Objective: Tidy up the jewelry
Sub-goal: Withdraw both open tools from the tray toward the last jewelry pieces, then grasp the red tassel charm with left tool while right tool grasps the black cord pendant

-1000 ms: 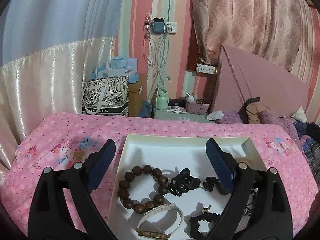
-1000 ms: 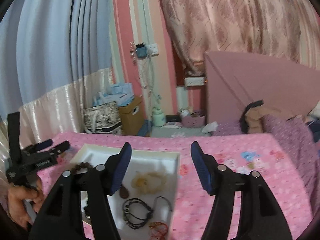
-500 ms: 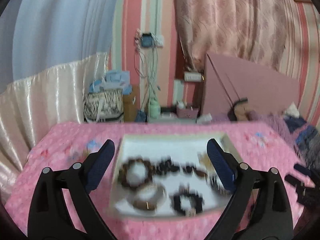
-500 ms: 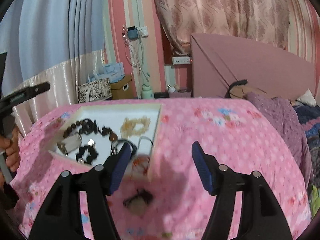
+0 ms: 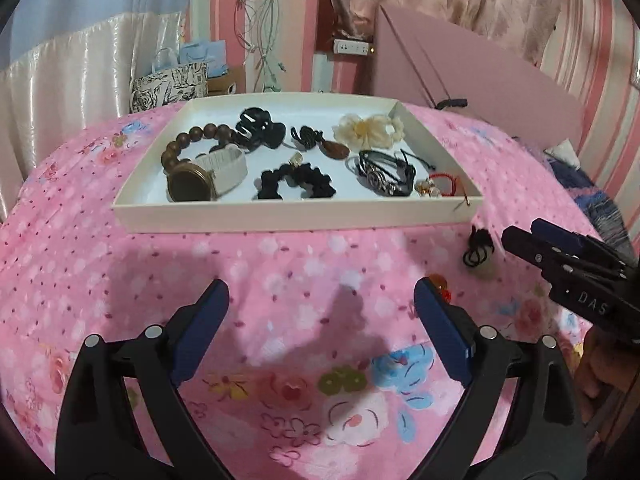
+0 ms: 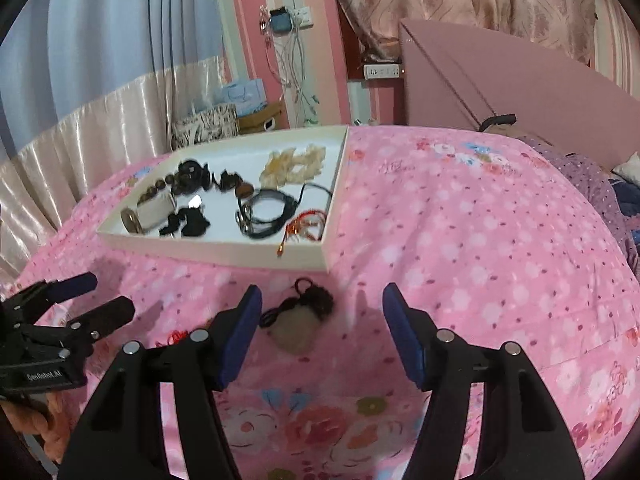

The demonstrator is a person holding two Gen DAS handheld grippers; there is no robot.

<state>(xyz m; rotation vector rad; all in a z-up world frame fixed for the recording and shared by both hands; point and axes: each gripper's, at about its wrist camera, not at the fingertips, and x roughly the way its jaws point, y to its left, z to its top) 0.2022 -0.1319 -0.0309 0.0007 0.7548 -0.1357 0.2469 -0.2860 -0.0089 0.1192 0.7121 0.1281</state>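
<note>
Lining up my right gripper, fingers apart and empty, on the corded pendant lying on the bed between them, short of the tray; next: lower and clamp, left gripper likewise apart.

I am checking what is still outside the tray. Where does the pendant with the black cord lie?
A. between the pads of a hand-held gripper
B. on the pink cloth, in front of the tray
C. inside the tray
B: the pendant lies on the cloth, outside the tray.

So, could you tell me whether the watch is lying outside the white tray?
No, the watch lies inside the white tray.
</note>
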